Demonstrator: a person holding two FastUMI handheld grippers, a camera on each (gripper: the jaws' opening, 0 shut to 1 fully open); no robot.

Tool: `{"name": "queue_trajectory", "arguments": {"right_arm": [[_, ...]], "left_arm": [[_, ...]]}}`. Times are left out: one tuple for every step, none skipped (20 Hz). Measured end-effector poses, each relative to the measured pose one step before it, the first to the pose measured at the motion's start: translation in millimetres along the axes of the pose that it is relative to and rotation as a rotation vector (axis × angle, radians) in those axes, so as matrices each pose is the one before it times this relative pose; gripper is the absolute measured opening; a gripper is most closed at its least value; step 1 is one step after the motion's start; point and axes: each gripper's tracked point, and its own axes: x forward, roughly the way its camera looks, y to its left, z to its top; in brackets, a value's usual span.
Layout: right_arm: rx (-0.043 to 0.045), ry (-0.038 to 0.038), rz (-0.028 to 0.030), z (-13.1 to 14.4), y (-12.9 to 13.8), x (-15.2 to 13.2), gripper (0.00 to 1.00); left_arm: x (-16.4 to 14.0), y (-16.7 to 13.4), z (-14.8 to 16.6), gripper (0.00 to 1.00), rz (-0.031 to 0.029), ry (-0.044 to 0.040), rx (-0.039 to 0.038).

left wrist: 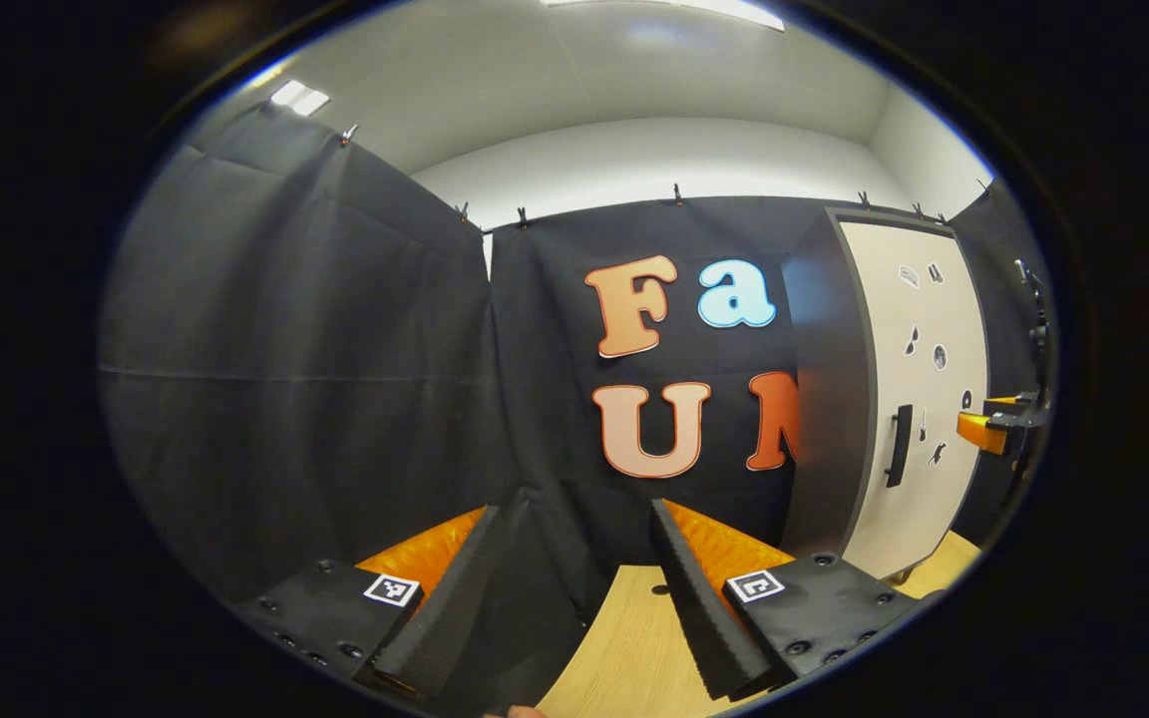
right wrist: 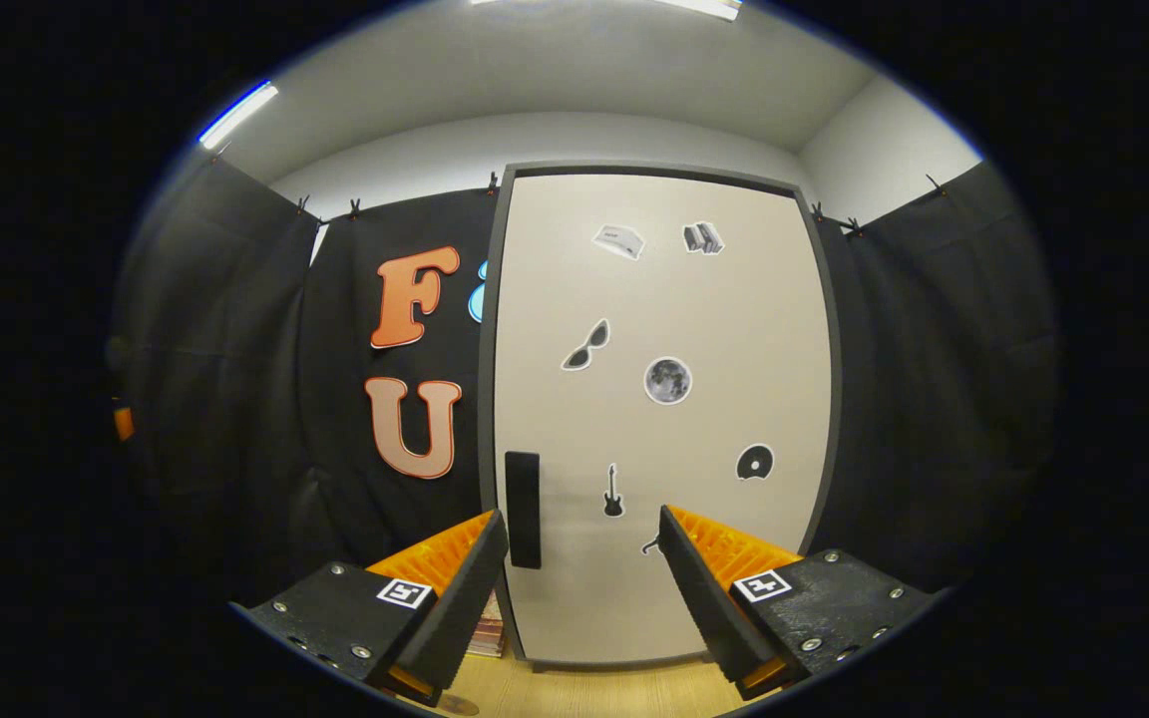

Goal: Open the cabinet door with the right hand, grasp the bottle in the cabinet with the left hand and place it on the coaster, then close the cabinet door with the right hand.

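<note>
The opening step is judged not yet begun: the cabinet door is seen closed at frame centre, so the bottle cannot be seen. Right gripper and left gripper are held apart, empty. The black handle, lower left on the door, must next be caught.

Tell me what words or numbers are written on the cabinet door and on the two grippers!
Cabinet door: no words or numbers.
Its stickers are only pictures: sunglasses, moon, guitar, disc.
Top two stickers: too small to tell if anything is written on them.
Right gripper: square marker, a black-and-white pattern, no letters.
Left gripper: square marker, the same kind of pattern, no letters.
</note>
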Motion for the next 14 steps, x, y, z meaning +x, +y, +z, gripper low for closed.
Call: {"name": "queue_trajectory", "arguments": {"right_arm": [[0.00139, 0.00638, 0.00429, -4.29, 5.58, 6.67, 0.94], [0.00229, 0.00499, 0.00413, -4.26, 4.97, 7.62, 0.94], [-0.00011, 0.01024, 0.00314, -3.99, 4.57, 6.42, 0.94], [-0.00115, 0.01076, 0.00363, -5.72, 4.66, 7.36, 0.94], [-0.00213, 0.00725, 0.00088, -4.11, 3.46, 8.01, 0.94], [-0.00556, 0.00512, -0.00332, -3.9, 2.26, 7.51, 0.94], [-0.00403, 0.0057, -0.00238, -3.18, 2.37, 6.6, 0.94], [-0.00141, 0.00038, 0.0013, -2.29, 3.03, 7.88, 0.94], [-0.00162, 0.00261, -0.00396, -2.81, 1.08, 7.31, 0.94], [-0.00279, 0.00543, -0.00317, -2.77, 1.09, 7.76, 0.94], [0.00088, 0.0038, -0.00046, -1.96, 1.77, 7.05, 0.94], [0.00403, 0.00342, 0.0004, -1.46, 1.53, 6.75, 0.94], [0.00387, 0.0038, -0.00186, -1.91, 0.37, 6.19, 0.93], [0.00399, 0.00331, -0.00265, -1.69, 0.11, 6.26, 0.92]], "left_arm": [[-1.51, 4.22, -0.82, 0.96, 0.00623, 0.0024, -0.00057], [-1.42, 2.56, -1.22, 0.96, 0.00561, 0.0025, 0.00071], [-1.0, 4.01, -0.36, 0.95, 0.00725, 0.00206, 0.00149], [-1.29, 3.81, -0.79, 0.95, 0.00688, 0.00187, 0.00183], [-1.98, 4.88, -0.75, 0.95, 0.00703, 0.00193, 0.00129], [-1.92, 2.92, -0.75, 0.95, 0.00711, 0.0023, 0.00166], [-0.38, 2.82, -0.97, 0.95, 0.00798, 0.00147, 0.002], [-1.14, 3.79, -1.23, 0.95, 0.00745, 0.00147, 0.00178], [-1.66, 4.0, -2.25, 0.95, 0.0068, 0.00309, 0.00091], [-0.74, 2.31, -0.67, 0.95, 0.00457, 0.0041, -0.00061], [-1.09, 1.98, -1.55, 0.96, 0.00579, 0.00409, -0.00148], [-0.55, 2.35, -0.96, 0.97, 0.00608, 0.00324, -0.00137], [-2.09, 3.55, -1.91, 0.97, 0.00734, 0.00318, -0.00131], [-0.43, 3.3, -1.19, 0.97, 0.00653, 0.00293, -0.00104]]}}
